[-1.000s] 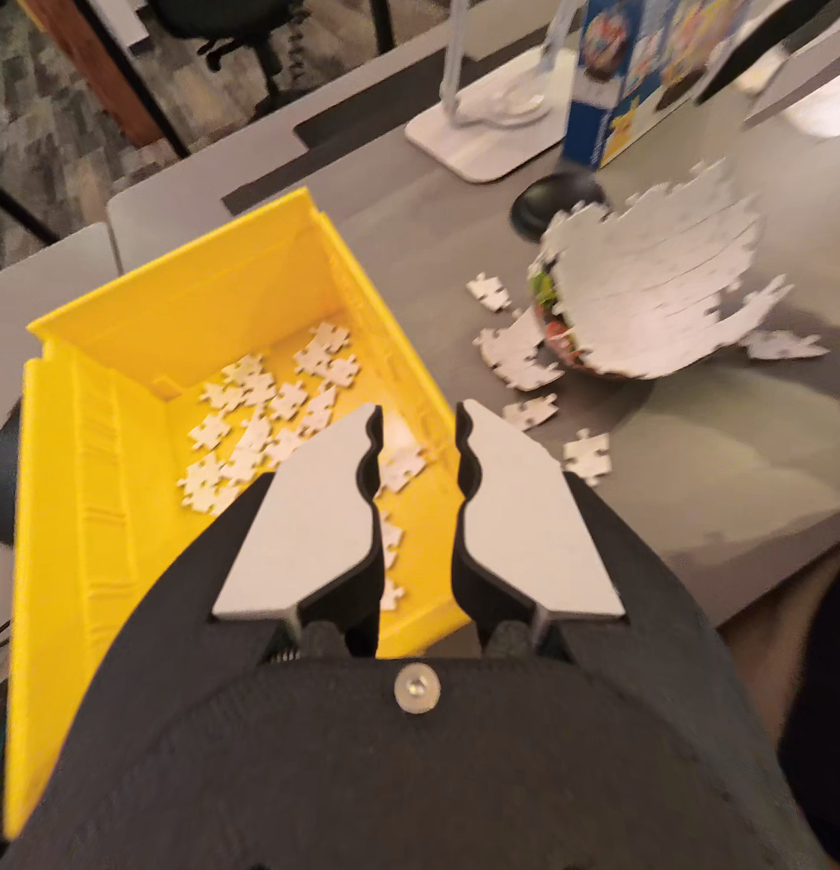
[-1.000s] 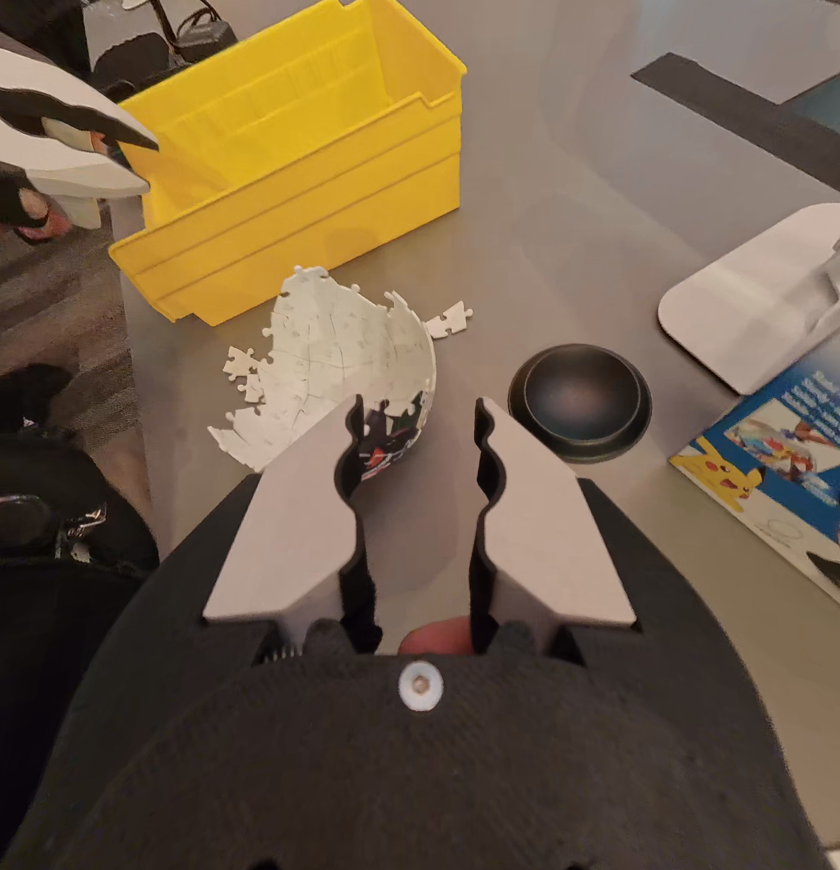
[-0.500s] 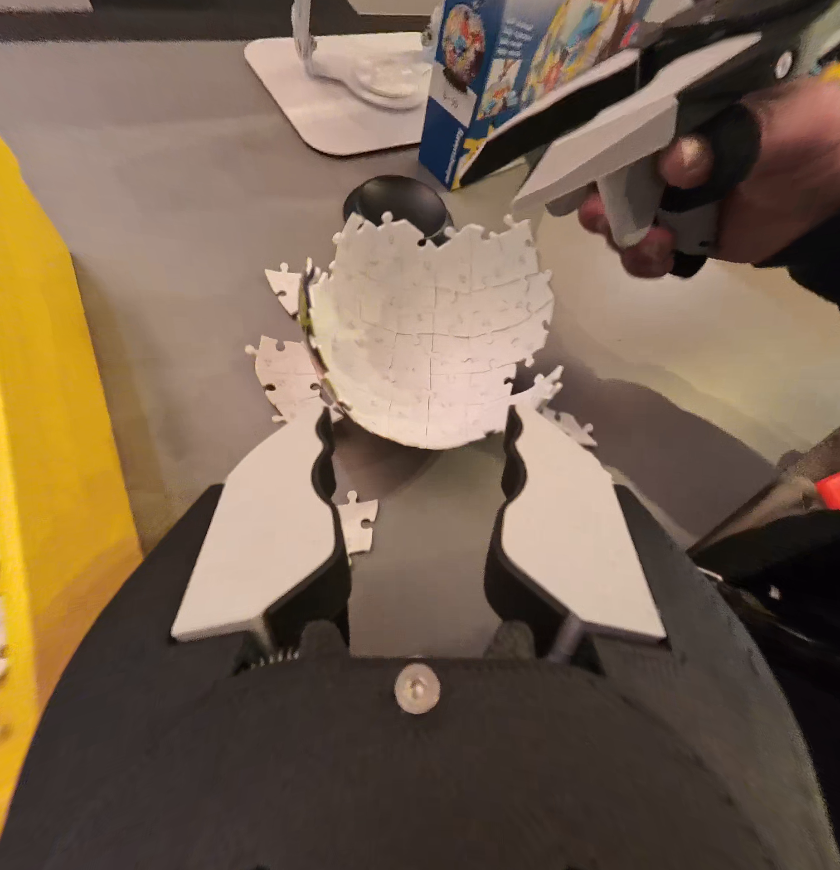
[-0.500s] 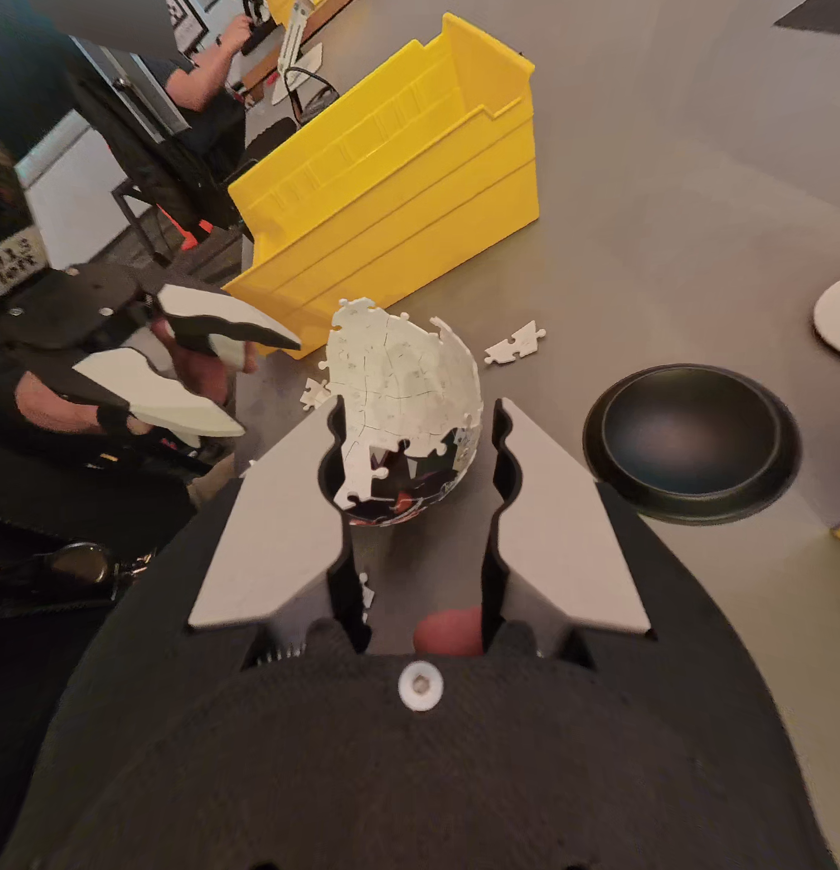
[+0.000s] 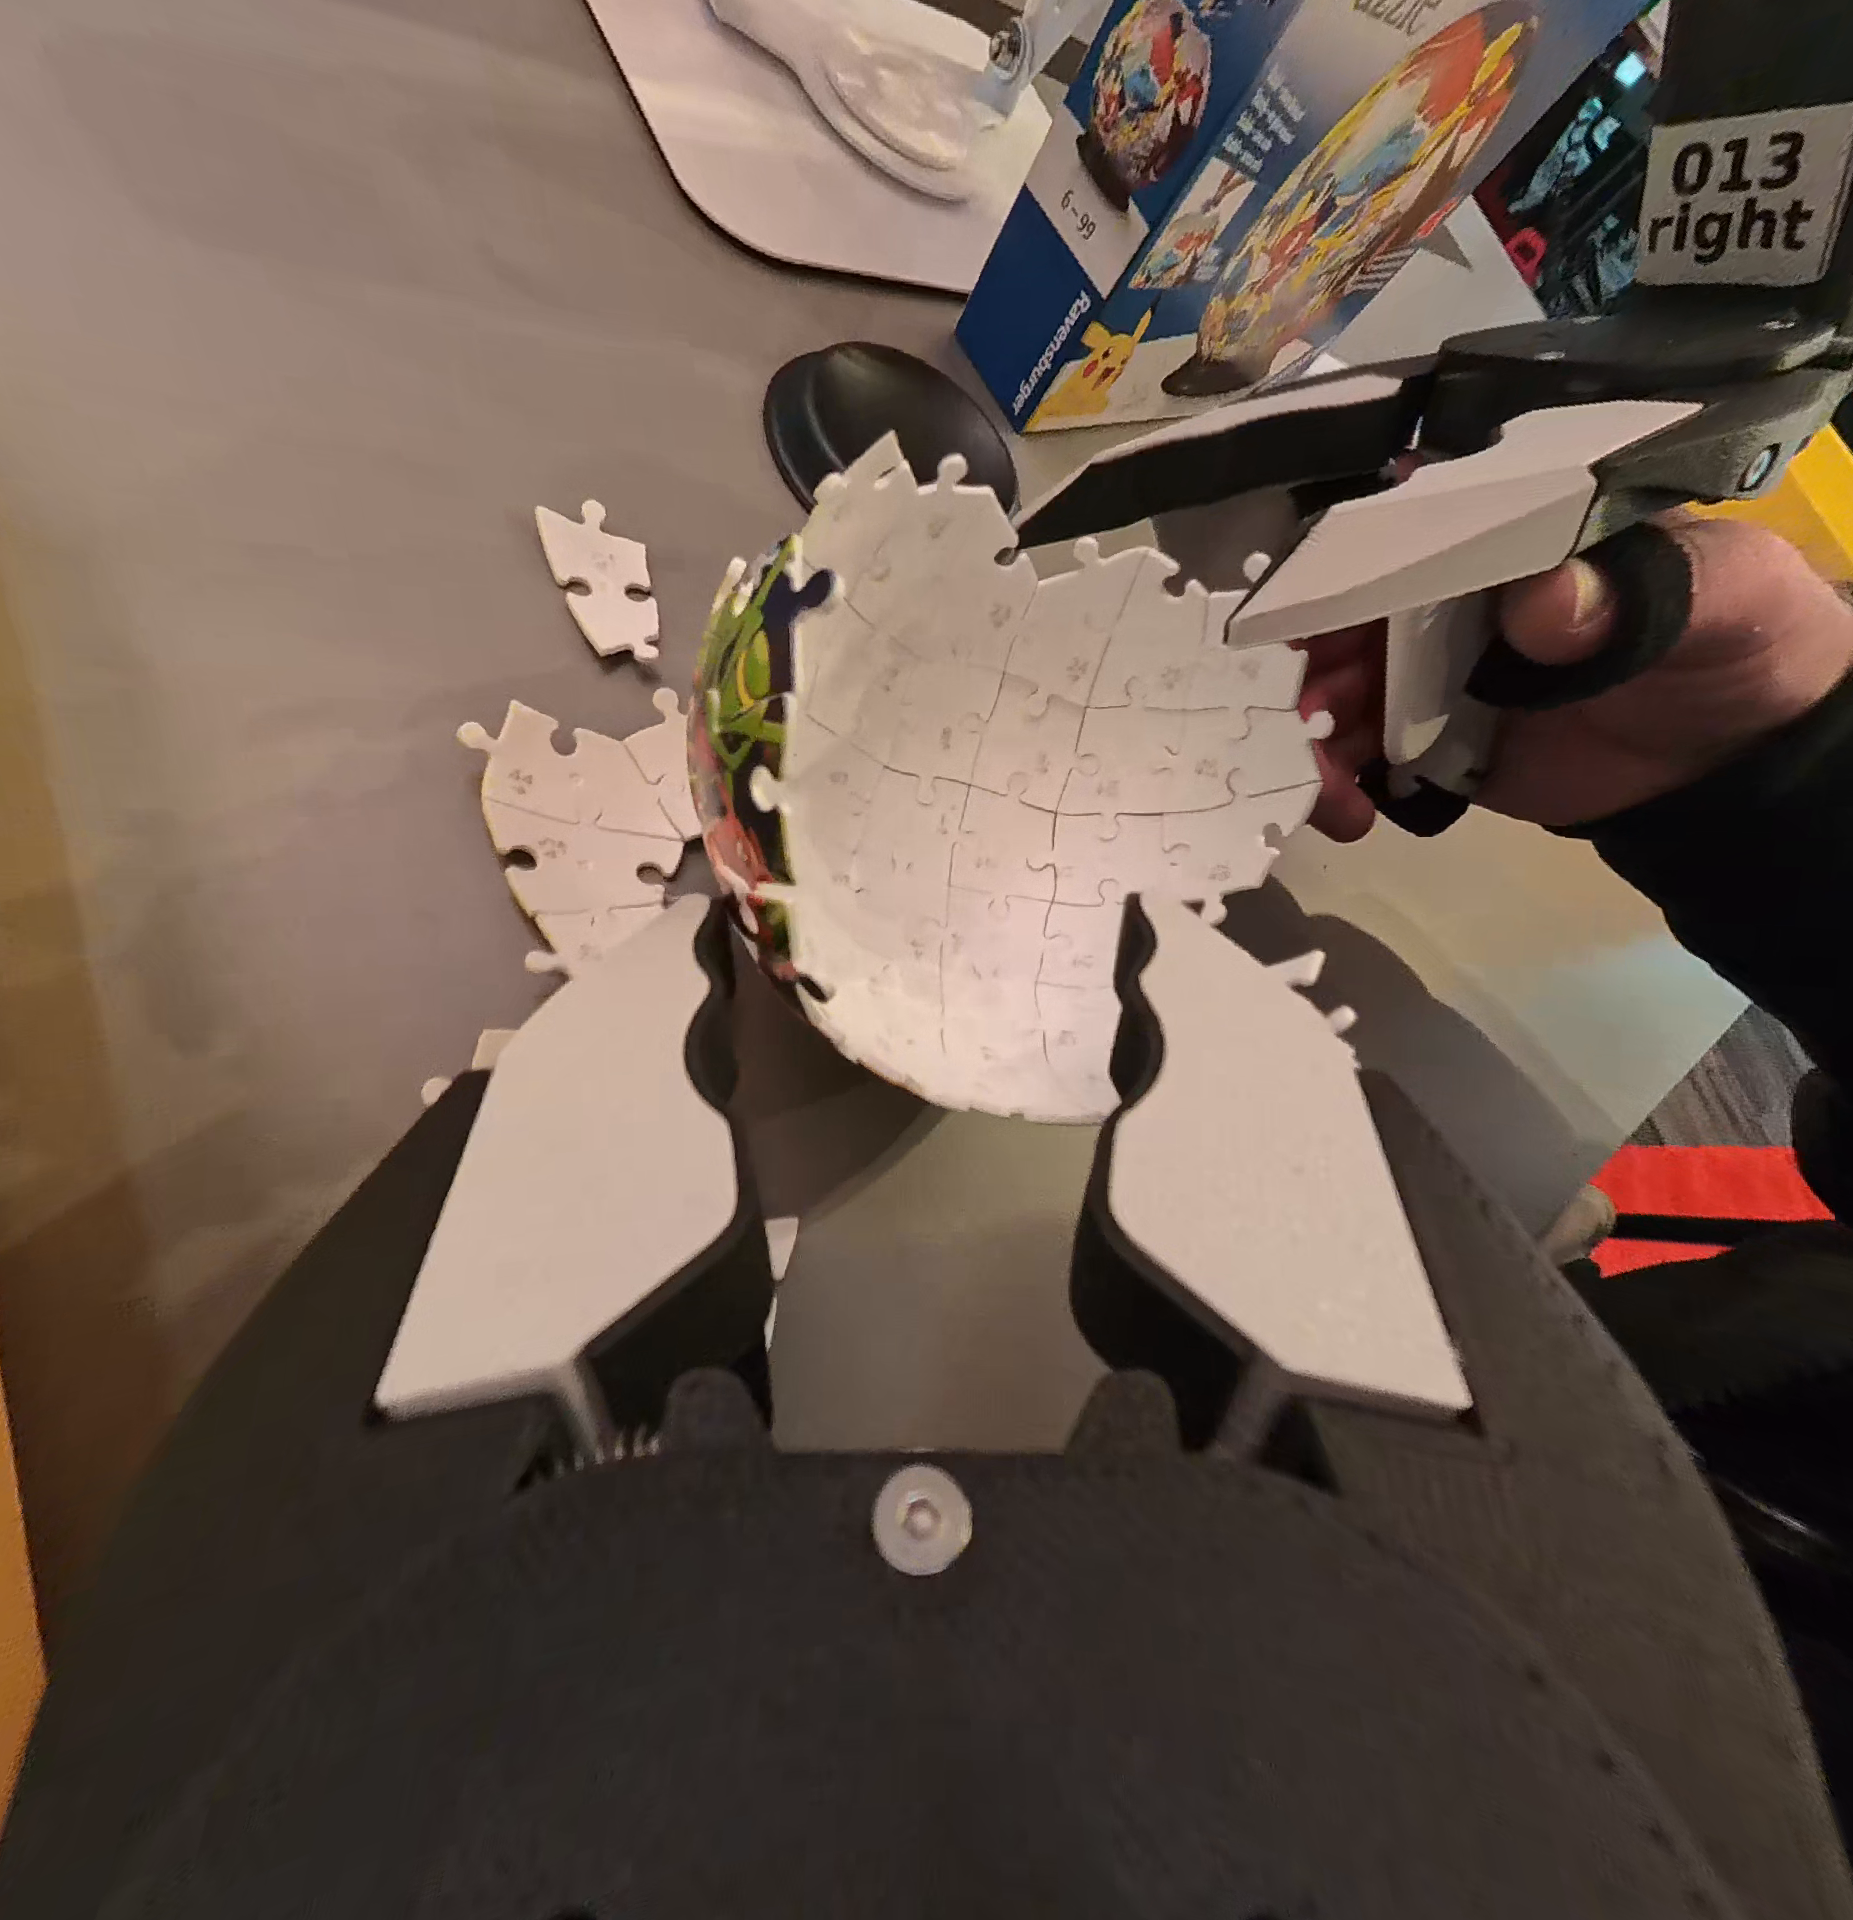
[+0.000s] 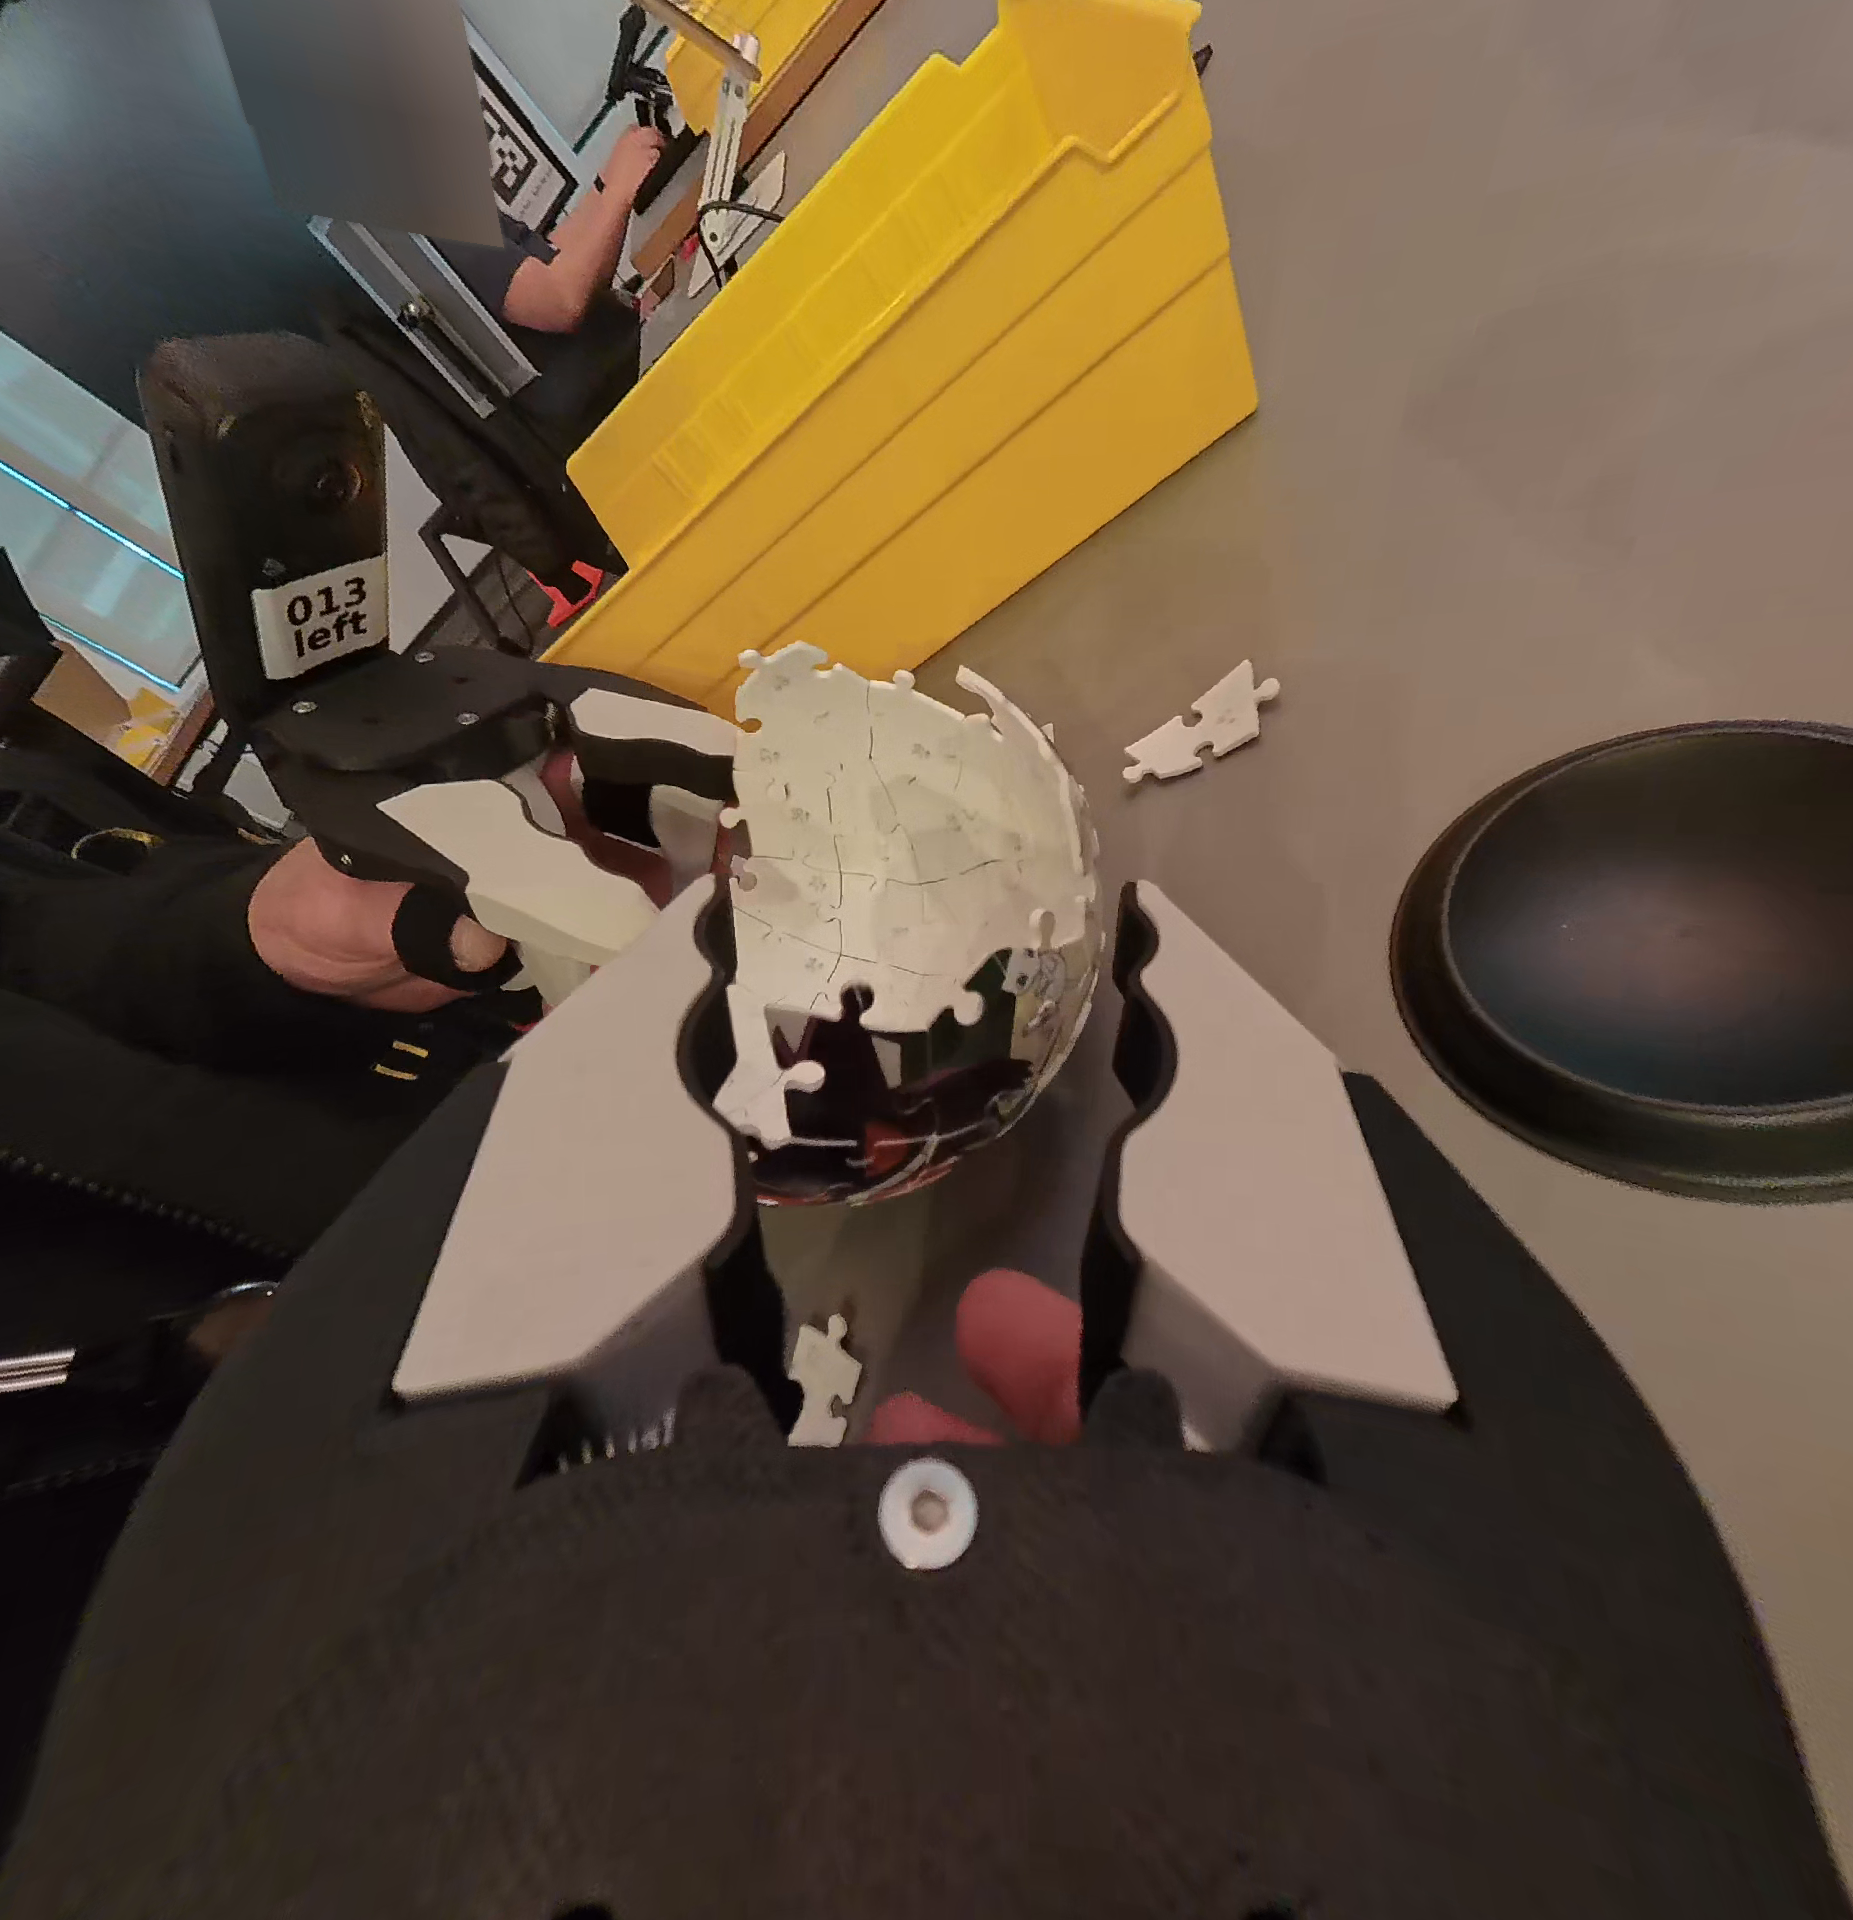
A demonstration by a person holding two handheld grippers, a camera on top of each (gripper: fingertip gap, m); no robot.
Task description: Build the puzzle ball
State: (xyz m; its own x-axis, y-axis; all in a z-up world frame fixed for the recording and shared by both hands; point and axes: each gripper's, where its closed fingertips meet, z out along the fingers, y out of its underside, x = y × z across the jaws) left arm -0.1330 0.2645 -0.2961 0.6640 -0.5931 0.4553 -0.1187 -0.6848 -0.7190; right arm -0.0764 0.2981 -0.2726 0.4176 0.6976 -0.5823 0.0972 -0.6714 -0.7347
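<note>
- Puzzle ball [image 5: 1015, 831]: roughly half-built shell, on desk [image 5: 278, 416] between both grippers.
- Loose pieces [image 5: 600, 582] at its 9 o'clock; we judge many remain.
- Left gripper [image 5: 917, 1018], right gripper [image 6: 917, 997]: jaws wide, bracketing shell, gripping nothing.

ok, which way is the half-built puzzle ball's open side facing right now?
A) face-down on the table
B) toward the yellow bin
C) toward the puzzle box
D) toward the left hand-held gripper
D: the left wrist view looks straight into the white hollow inside of the half-built puzzle ball, between the open fingers of the left hand-held gripper.
</note>
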